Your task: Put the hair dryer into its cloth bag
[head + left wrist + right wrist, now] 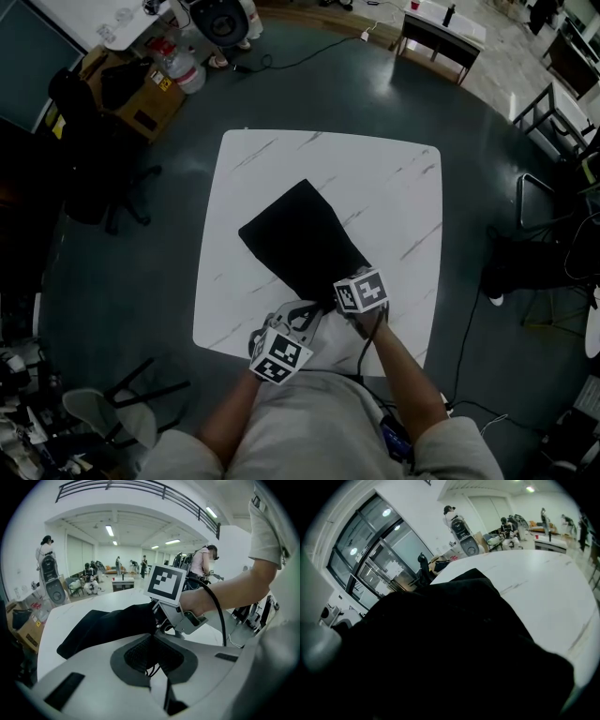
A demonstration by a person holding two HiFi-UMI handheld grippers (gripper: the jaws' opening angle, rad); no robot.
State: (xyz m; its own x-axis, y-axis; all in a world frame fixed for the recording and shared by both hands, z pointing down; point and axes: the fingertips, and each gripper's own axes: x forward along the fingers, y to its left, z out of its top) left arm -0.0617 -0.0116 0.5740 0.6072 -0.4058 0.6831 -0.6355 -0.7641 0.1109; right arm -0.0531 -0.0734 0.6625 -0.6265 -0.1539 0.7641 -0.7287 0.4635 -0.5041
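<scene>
Two grippers work at the near end of one black cloth bag (302, 239), which lies slantwise on one white marble-patterned table (394, 187). Each gripper carries one marker cube, and one bare forearm leads back from each.

Just left of the bag's near end, the left gripper (152, 637) has its jaws pressed almost together, pinching black fabric at the bag's edge. A couple of thin cords hang in the narrow gap behind the pinch.

At that same end, the right gripper (161, 618) has its nose pushed into the cloth, so that only its body and cube show outside. Its own view is filled with black fabric, and I cannot tell how its jaws stand or what is between them. No view shows the hair dryer.

One black cable (215, 609) arcs over the right wrist.

The bag's far corner stops well short of the table's far edge. Bare tabletop lies beyond the bag and to both sides of it, with the broader stretch on the right. The bag's near end is close to the table's near edge, where the grippers and forearms crowd in.

Dark floor rings the table. One black office chair (94, 178) stands well left of the bag, and one pale chair (103, 412) sits off to its near left.
</scene>
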